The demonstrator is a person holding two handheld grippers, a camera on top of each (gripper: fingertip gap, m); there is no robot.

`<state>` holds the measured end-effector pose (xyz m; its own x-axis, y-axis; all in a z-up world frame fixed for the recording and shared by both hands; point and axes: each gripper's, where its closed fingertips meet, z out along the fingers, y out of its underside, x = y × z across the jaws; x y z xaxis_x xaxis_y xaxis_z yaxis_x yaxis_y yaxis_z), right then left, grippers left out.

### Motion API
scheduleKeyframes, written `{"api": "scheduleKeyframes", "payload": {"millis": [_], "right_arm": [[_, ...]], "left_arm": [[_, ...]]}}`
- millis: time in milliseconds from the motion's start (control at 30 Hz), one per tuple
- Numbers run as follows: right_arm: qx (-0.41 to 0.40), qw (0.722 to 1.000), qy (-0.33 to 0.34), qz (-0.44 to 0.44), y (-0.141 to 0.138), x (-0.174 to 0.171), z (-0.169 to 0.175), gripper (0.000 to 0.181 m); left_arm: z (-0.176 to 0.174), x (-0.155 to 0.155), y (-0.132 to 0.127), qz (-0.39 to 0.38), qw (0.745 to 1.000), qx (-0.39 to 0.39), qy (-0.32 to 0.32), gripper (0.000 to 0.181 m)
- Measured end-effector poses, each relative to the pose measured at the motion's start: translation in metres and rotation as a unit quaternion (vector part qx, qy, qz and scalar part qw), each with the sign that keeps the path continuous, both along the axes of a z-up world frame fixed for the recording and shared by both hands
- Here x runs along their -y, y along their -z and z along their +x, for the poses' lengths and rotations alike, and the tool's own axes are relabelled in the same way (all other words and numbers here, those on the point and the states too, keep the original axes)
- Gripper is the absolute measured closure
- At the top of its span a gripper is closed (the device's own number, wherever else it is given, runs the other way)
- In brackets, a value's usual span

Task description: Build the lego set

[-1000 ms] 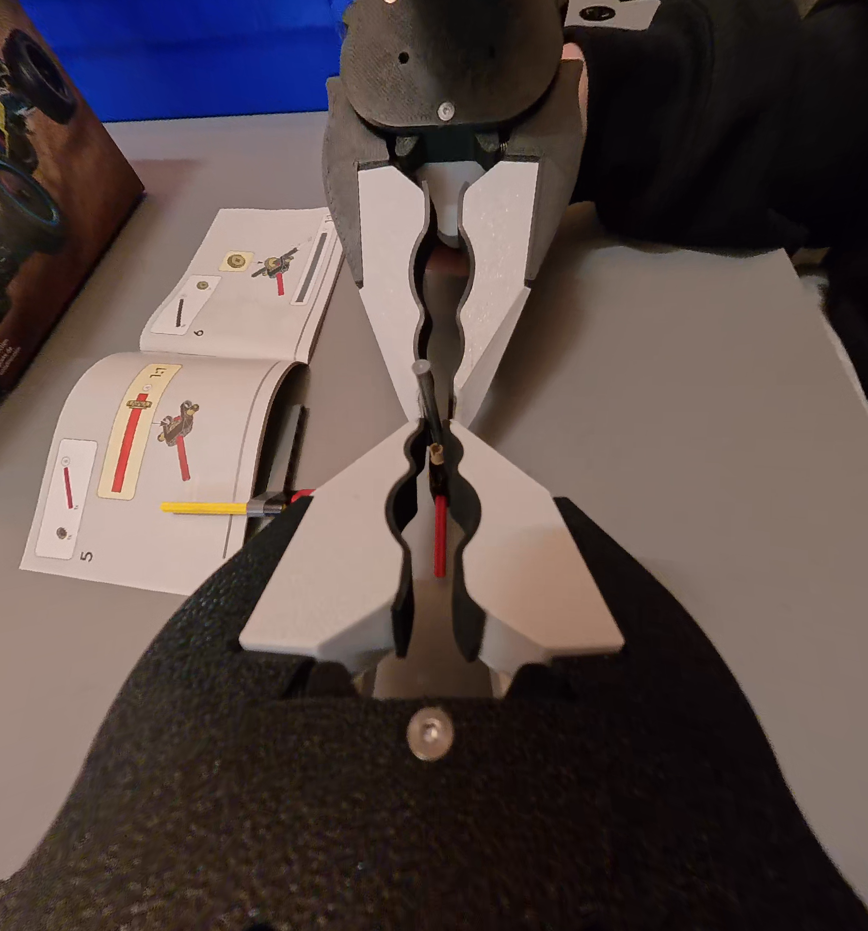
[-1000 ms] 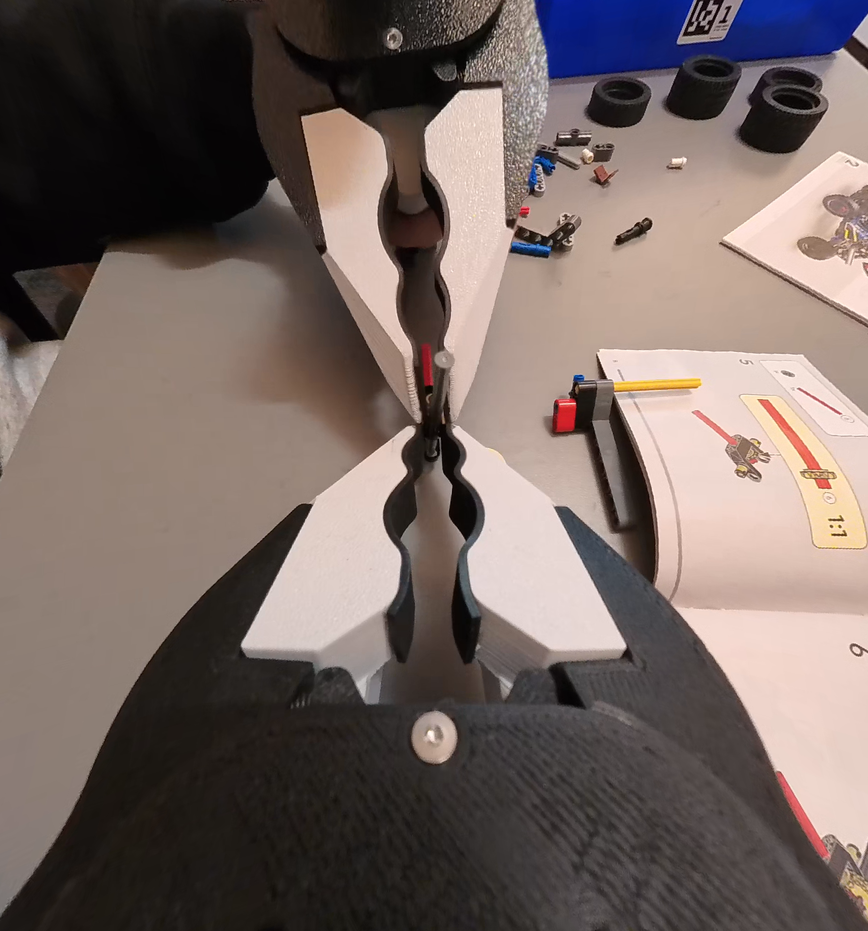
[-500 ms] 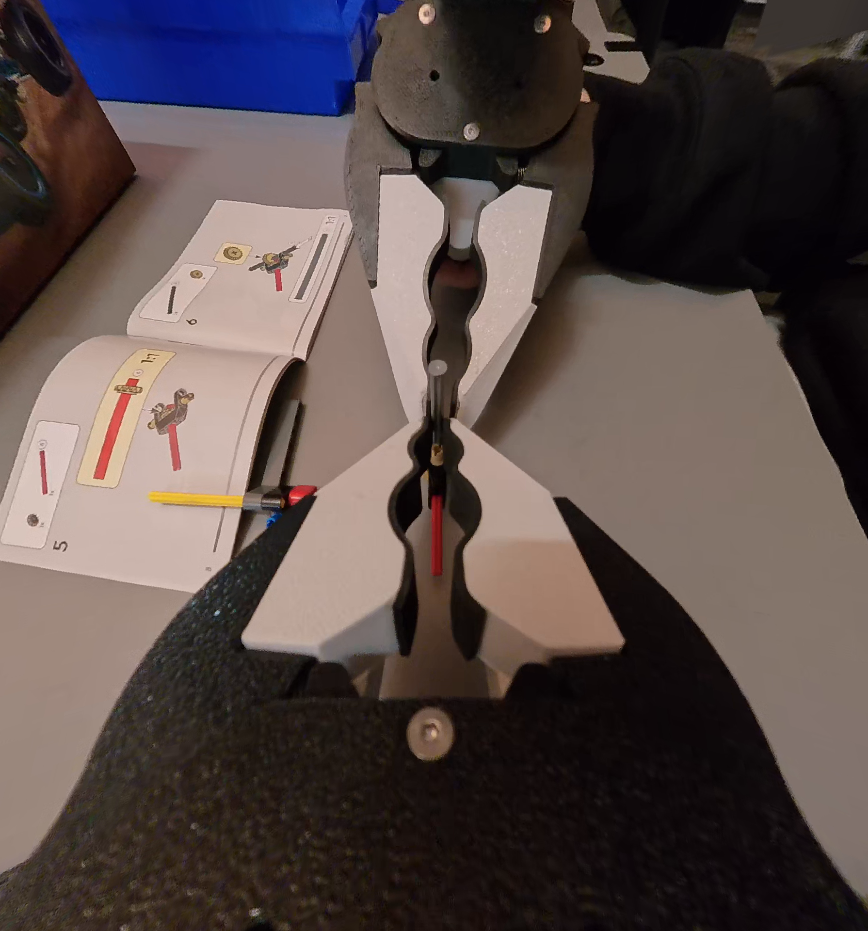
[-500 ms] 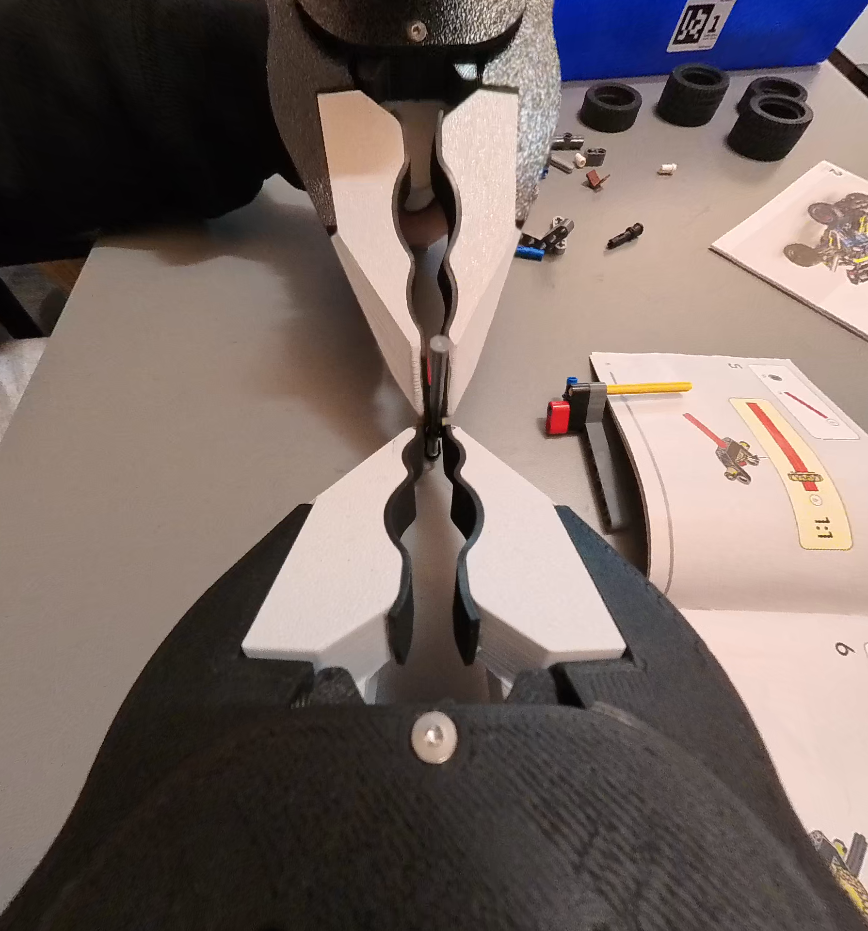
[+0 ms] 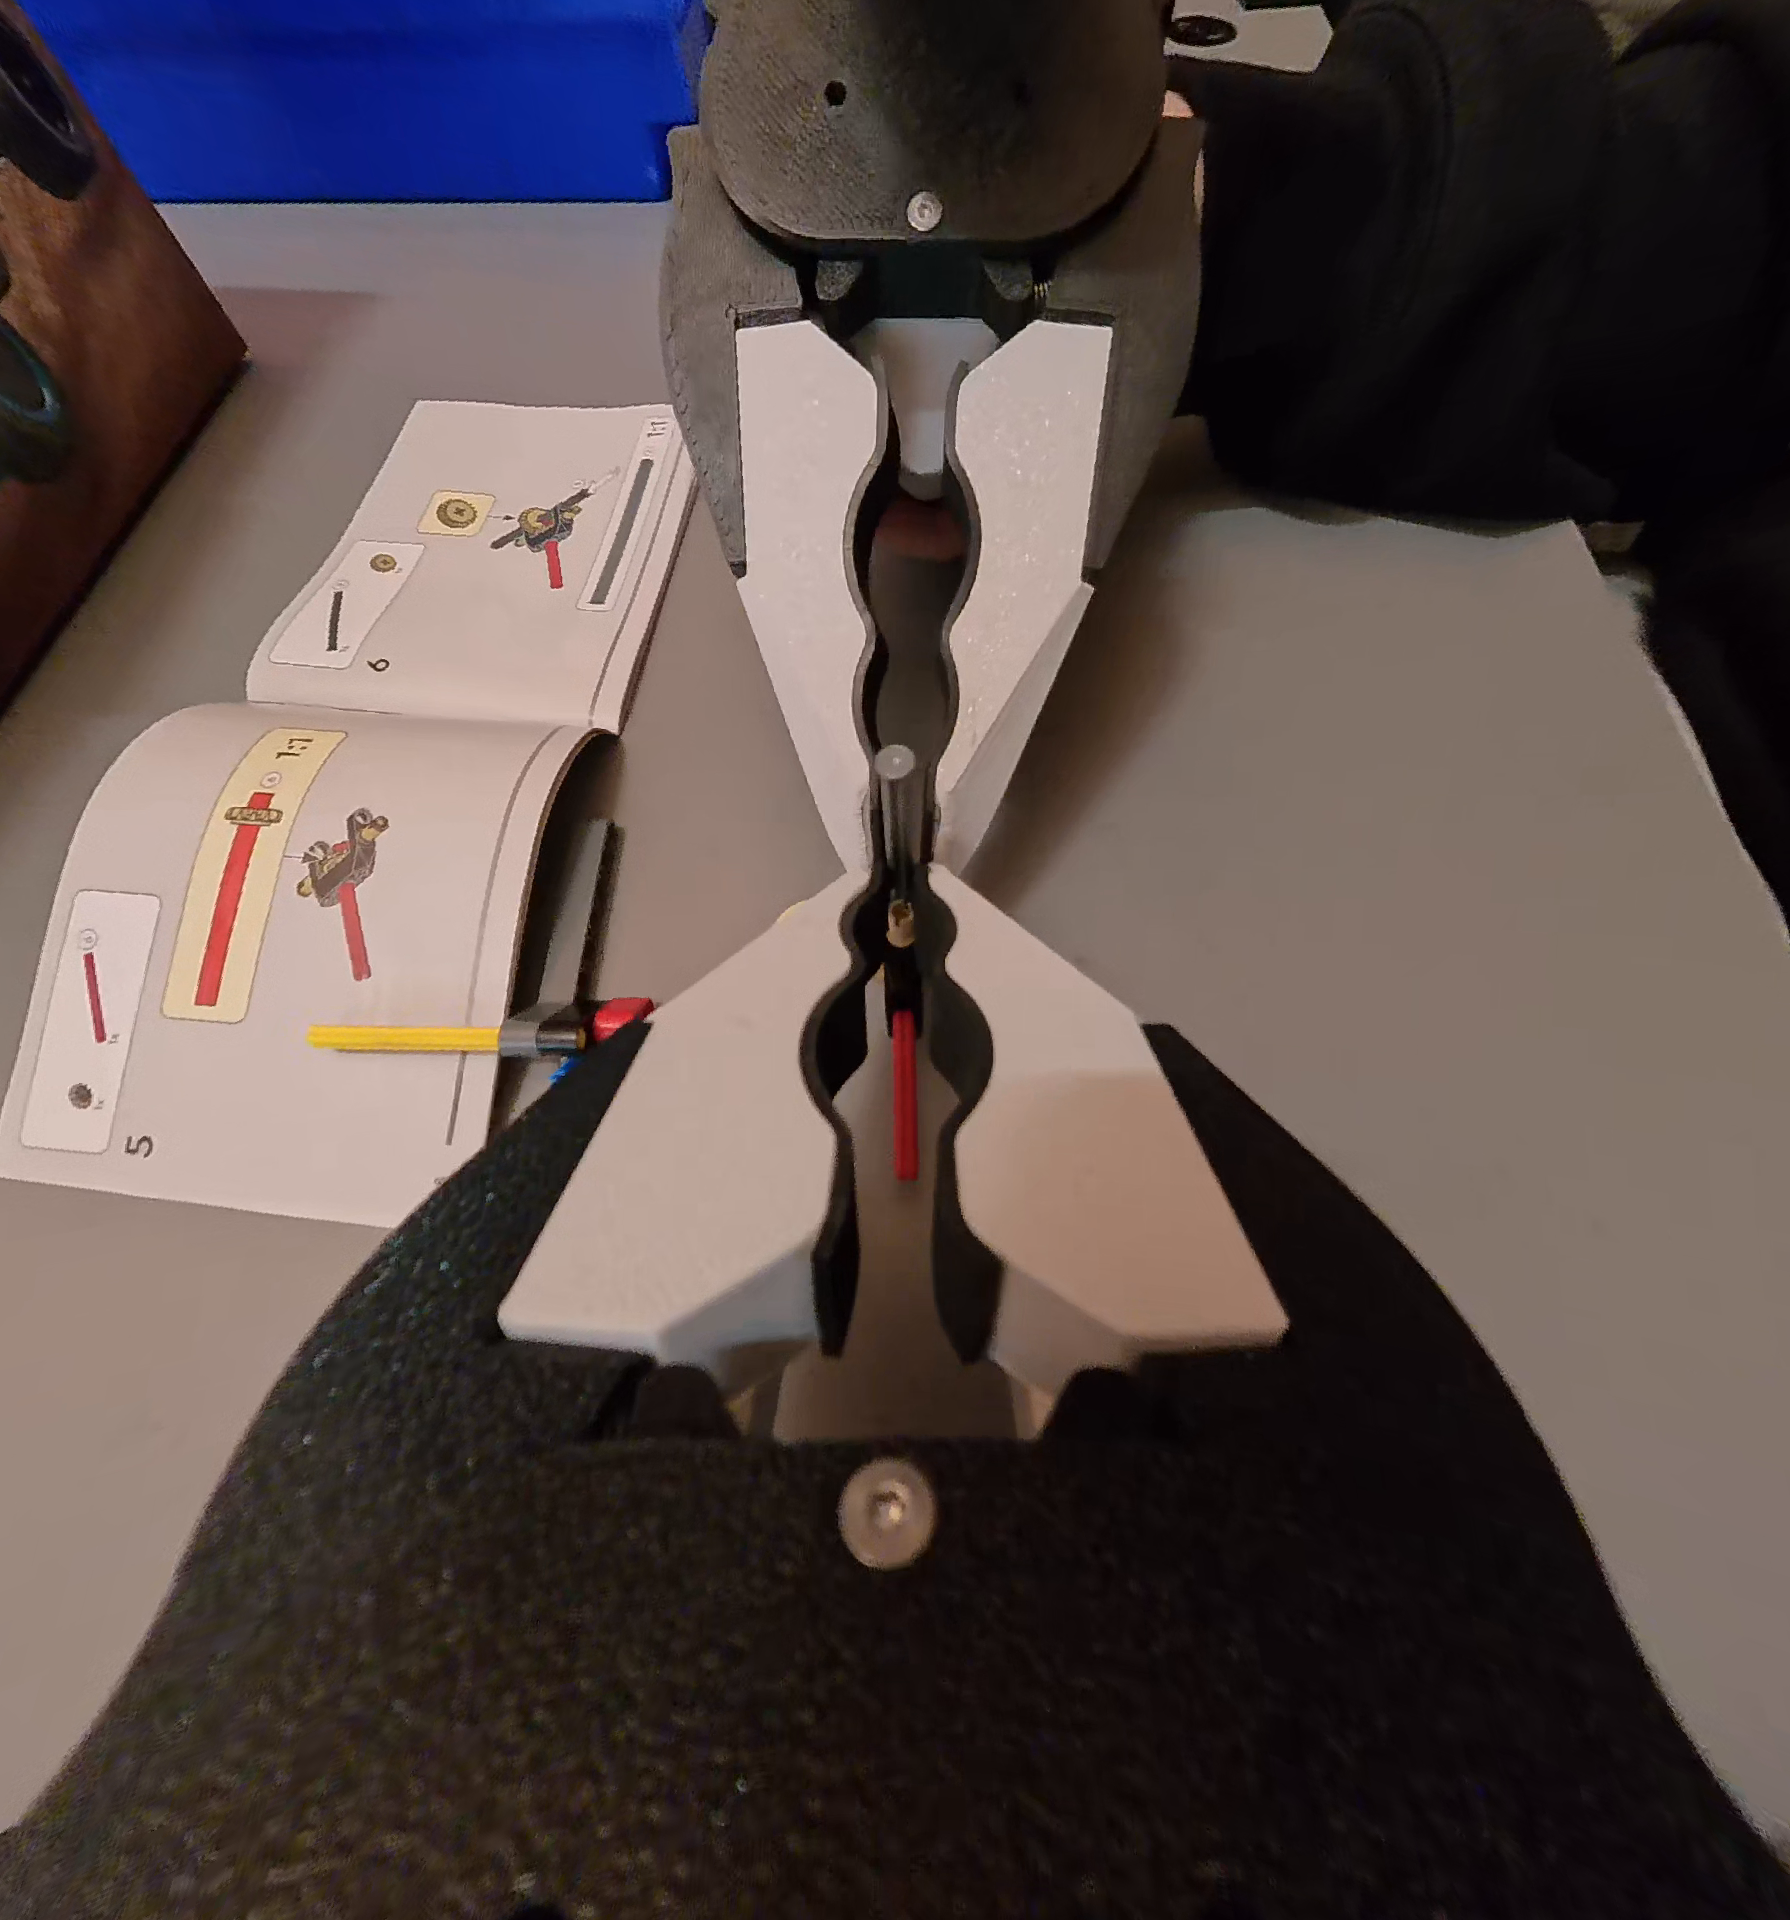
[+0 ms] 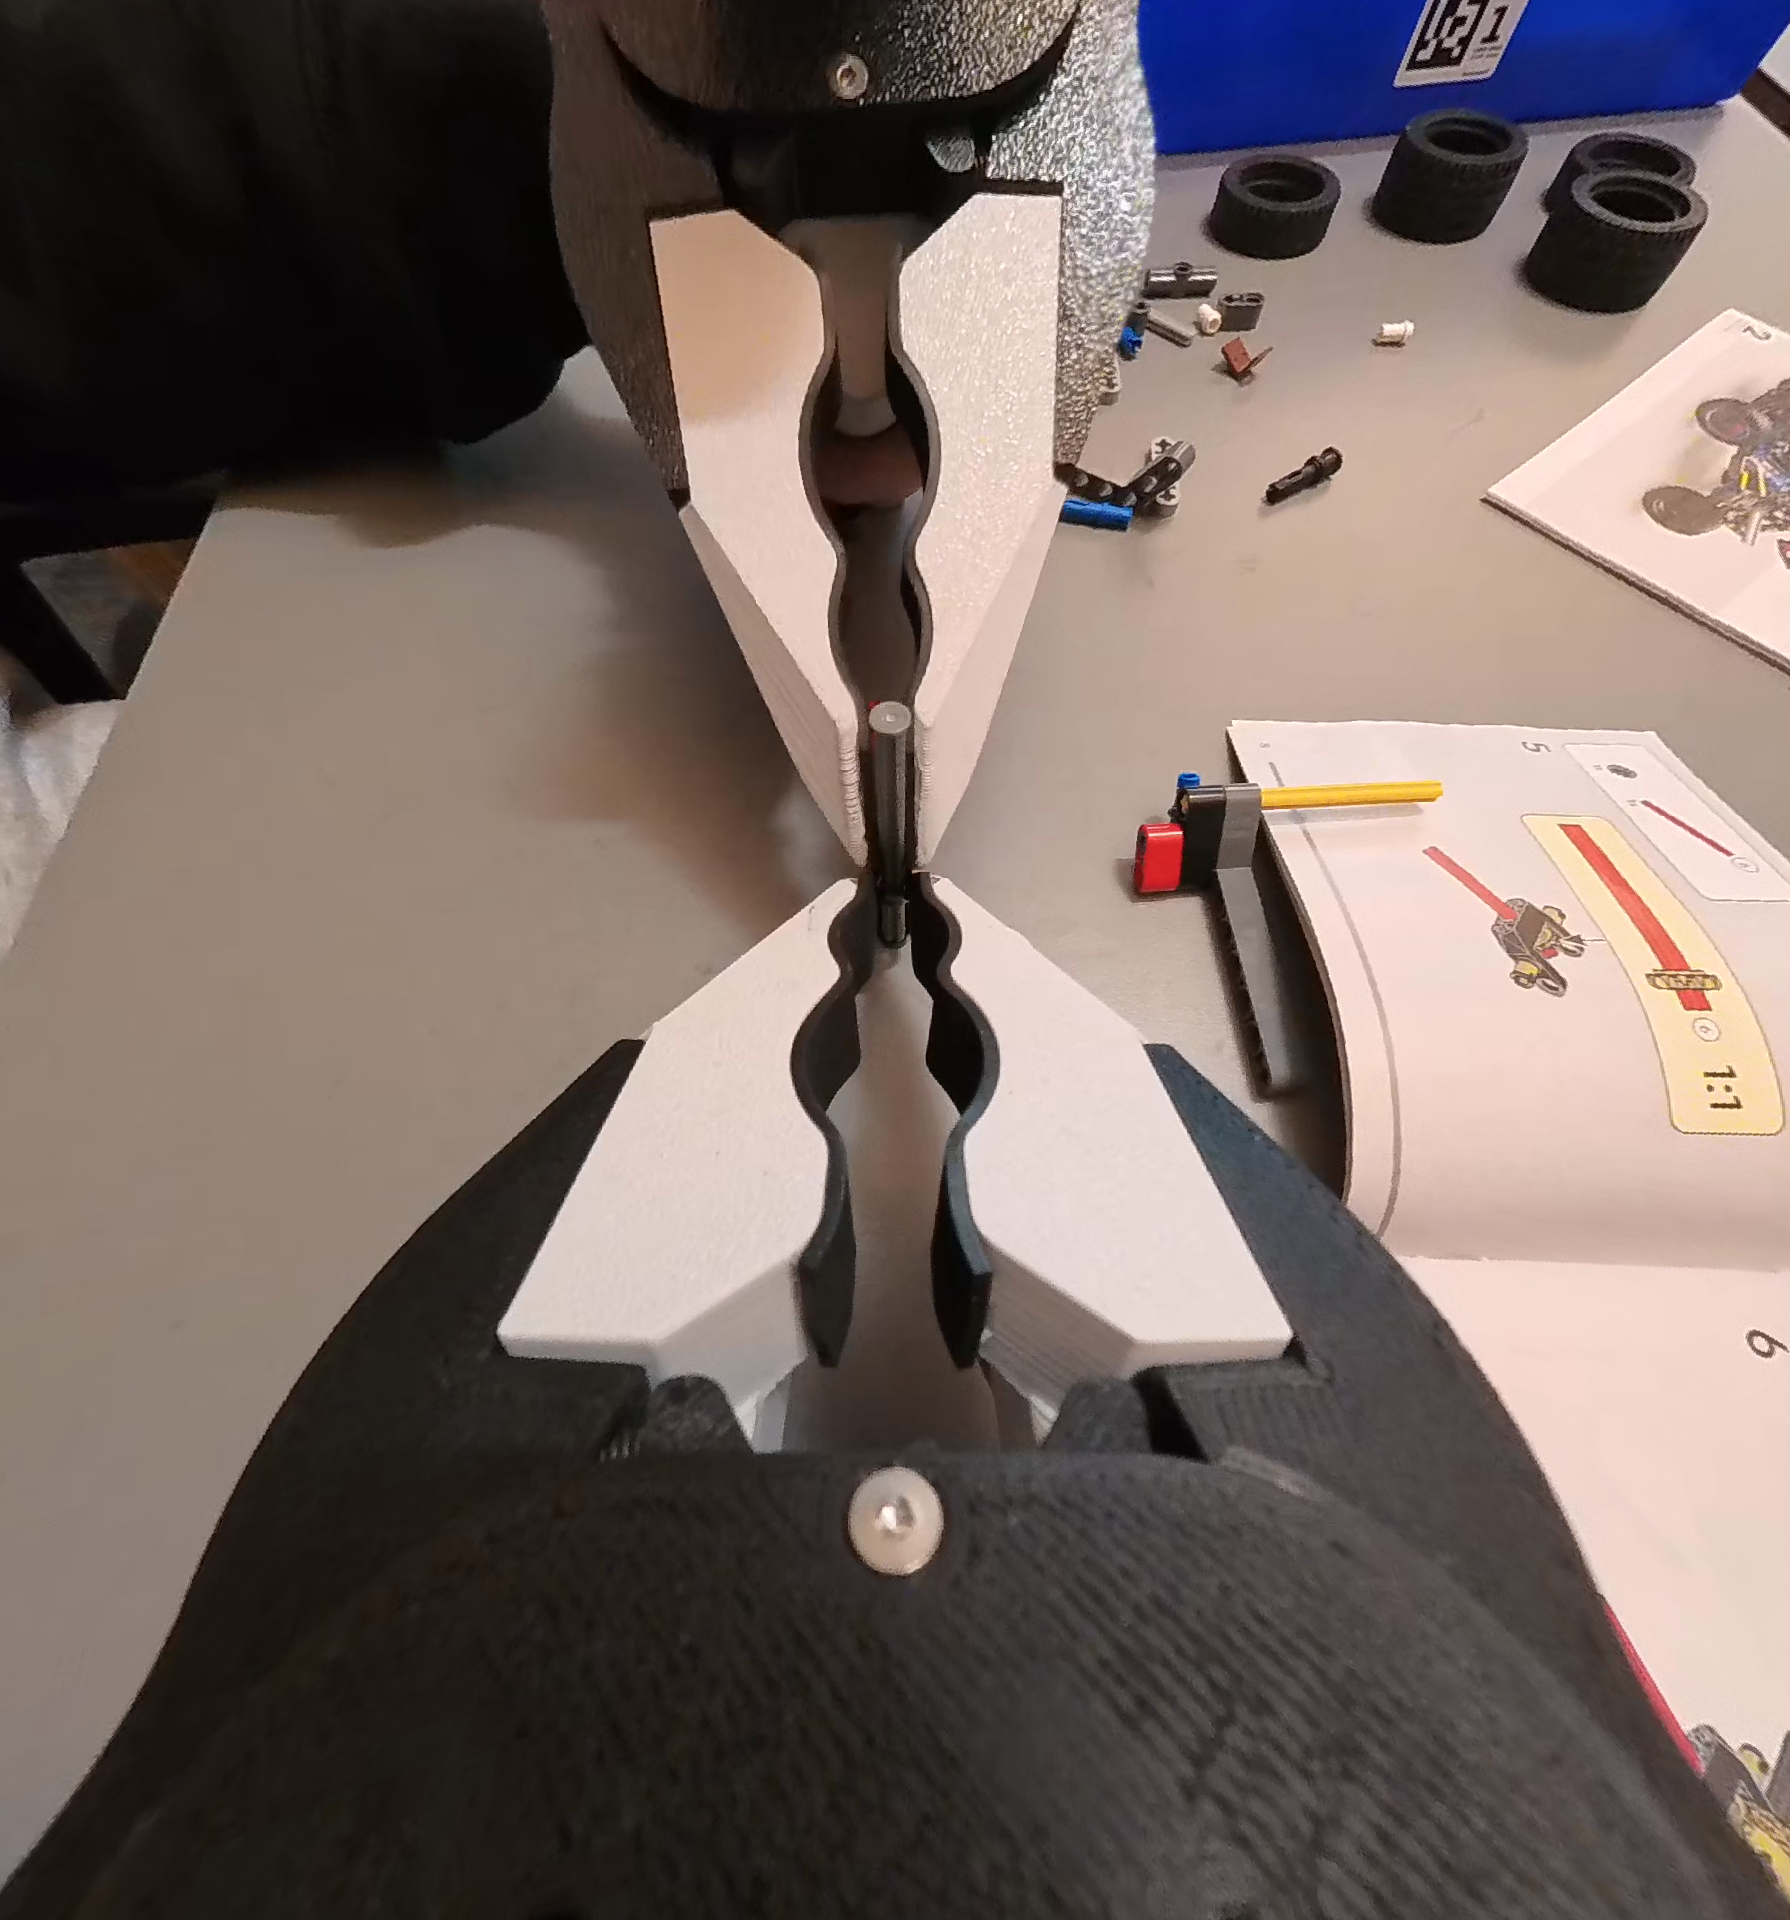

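My left tongs (image 5: 899, 899) pinch the small assembly with the red axle (image 5: 905, 1096), centre frame. My right tongs (image 6: 889, 888) clamp the dark grey axle (image 6: 889, 800), tip to tip with them.

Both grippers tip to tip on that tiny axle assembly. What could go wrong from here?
1. The left gripper and right gripper meet tip to tip, so a slight misalignment could jam the dark grey axle.
2. The red axle is pinched only at the fingertips; pushing may make it slip.
3. A dropped piece could roll off the table edge nearby.
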<state>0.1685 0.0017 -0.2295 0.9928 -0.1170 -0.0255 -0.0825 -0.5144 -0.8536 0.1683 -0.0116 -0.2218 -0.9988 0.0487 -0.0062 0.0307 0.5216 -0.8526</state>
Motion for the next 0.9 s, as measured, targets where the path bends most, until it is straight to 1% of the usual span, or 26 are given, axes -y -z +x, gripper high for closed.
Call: {"api": "scheduleKeyframes", "payload": {"millis": [200, 400, 467, 533, 633, 733, 900], "right_arm": [[-0.002, 1.000, -0.001, 0.005, -0.002, 0.001, -0.001, 0.176], [0.001, 1.000, 0.003, 0.029, -0.009, 0.009, 0.000, 0.158], [0.009, 0.999, 0.013, 0.040, -0.013, 0.012, 0.004, 0.156], [0.008, 0.998, 0.015, 0.061, -0.019, 0.011, 0.004, 0.157], [0.007, 0.996, 0.016, 0.086, -0.027, 0.007, 0.004, 0.163], [0.007, 0.995, 0.008, 0.102, -0.032, 0.002, 0.002, 0.178], [0.019, 0.994, 0.015, 0.102, -0.032, 0.000, 0.006, 0.180]], "left_arm": [[-0.001, 0.001, -0.001, -0.001, 1.000, 0.000, 0.000, 0.180], [0.001, 0.001, 0.000, -0.001, 1.000, -0.012, -0.004, 0.180], [0.002, 0.001, -0.001, -0.001, 1.000, -0.015, -0.009, 0.180], [0.003, 0.001, -0.001, -0.001, 1.000, -0.017, -0.009, 0.180], [0.002, 0.001, -0.001, -0.001, 1.000, -0.015, -0.008, 0.180], [0.003, 0.001, -0.001, -0.001, 1.000, -0.015, -0.009, 0.180], [0.005, 0.000, -0.001, -0.004, 1.000, -0.013, -0.015, 0.180]]}}
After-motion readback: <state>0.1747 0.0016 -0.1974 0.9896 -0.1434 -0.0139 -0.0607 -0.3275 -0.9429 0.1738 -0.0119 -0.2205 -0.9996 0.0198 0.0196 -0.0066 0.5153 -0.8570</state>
